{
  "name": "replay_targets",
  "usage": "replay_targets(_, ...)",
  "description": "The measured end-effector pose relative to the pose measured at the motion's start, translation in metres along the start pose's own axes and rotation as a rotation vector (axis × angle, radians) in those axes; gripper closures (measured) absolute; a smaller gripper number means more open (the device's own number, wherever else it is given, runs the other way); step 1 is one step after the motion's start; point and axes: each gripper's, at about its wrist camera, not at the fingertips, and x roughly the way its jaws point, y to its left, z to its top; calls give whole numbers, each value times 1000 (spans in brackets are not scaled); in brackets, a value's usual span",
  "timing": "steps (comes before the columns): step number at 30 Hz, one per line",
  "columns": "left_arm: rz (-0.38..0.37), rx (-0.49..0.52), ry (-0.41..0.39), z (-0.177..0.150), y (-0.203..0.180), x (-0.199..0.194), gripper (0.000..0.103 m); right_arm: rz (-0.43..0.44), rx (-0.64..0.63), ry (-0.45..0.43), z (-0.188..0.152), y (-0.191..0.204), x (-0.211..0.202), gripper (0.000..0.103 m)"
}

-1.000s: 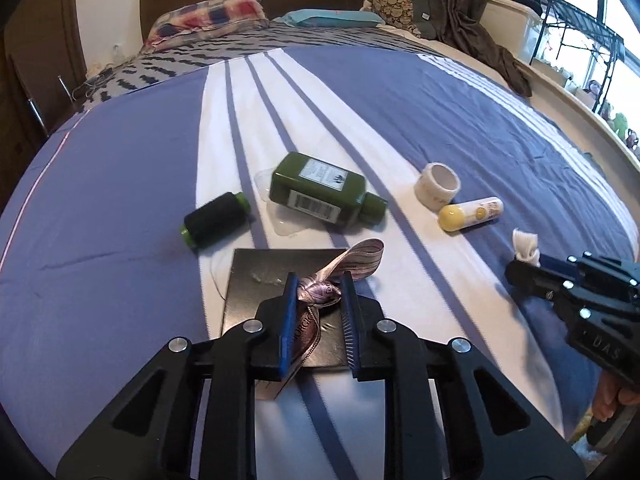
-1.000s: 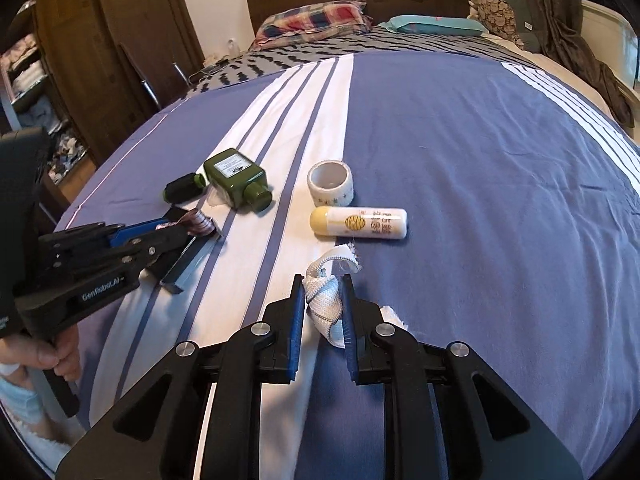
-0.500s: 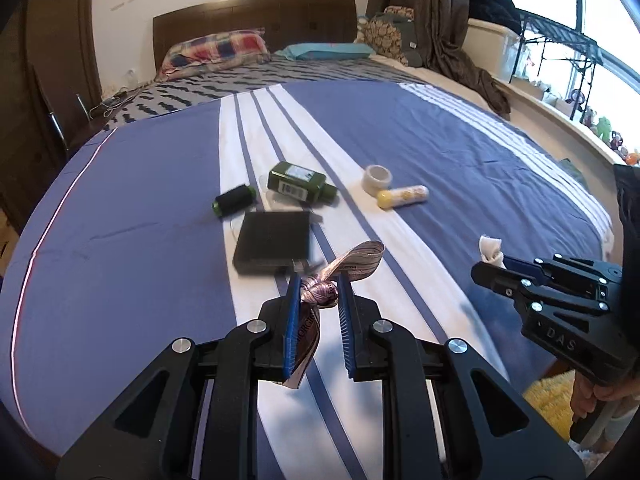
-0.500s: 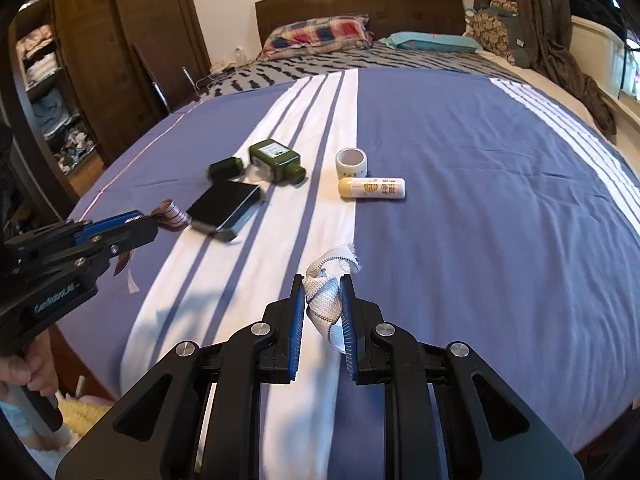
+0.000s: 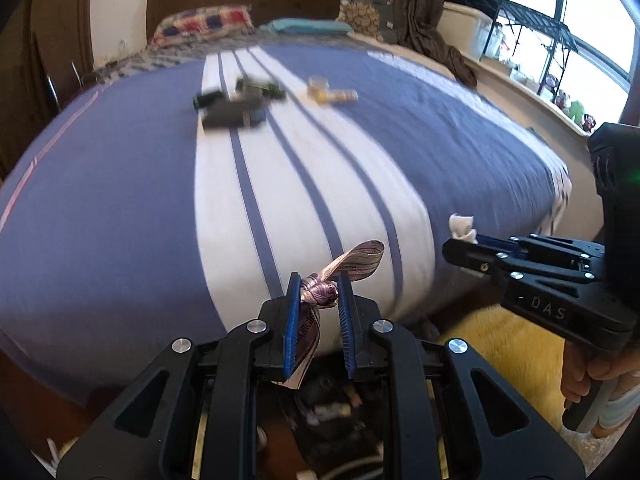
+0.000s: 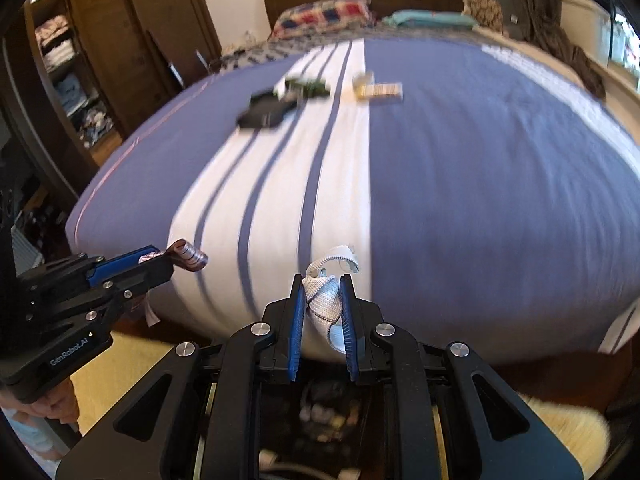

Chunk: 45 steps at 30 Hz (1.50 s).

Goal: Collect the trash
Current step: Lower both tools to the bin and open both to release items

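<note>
Left gripper point(image 5: 319, 294) clamped on pink ribbon point(image 5: 352, 260); right gripper point(image 6: 323, 294) clamped on white cloth scrap point(image 6: 326, 300). Both pieces now past foot edge of bed point(image 5: 100, 200), above dark bin point(image 6: 324, 412) on floor. Hold both grips firm, bring each piece over bin mouth, then release. Versus a second ago: both grippers moved back from bottles point(image 5: 256, 88); these now far up bed.
</note>
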Motion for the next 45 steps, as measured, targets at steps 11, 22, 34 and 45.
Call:
replay_targets(11,-27,-41,240,-88,1,56,86,11,39,215,-73,-2,55,84)
replay_targets(22,-83,-60,376,-120,-1,105,86,54,67,326,-87,0,94,82)
replay_targets(34,-77,-79,419,-125,2,117,64,60,98,349,-81,-4,105,61)
replay_targets(45,11,-66,246,-81,15,61,20,-115,46,76,-28,-12,29,7)
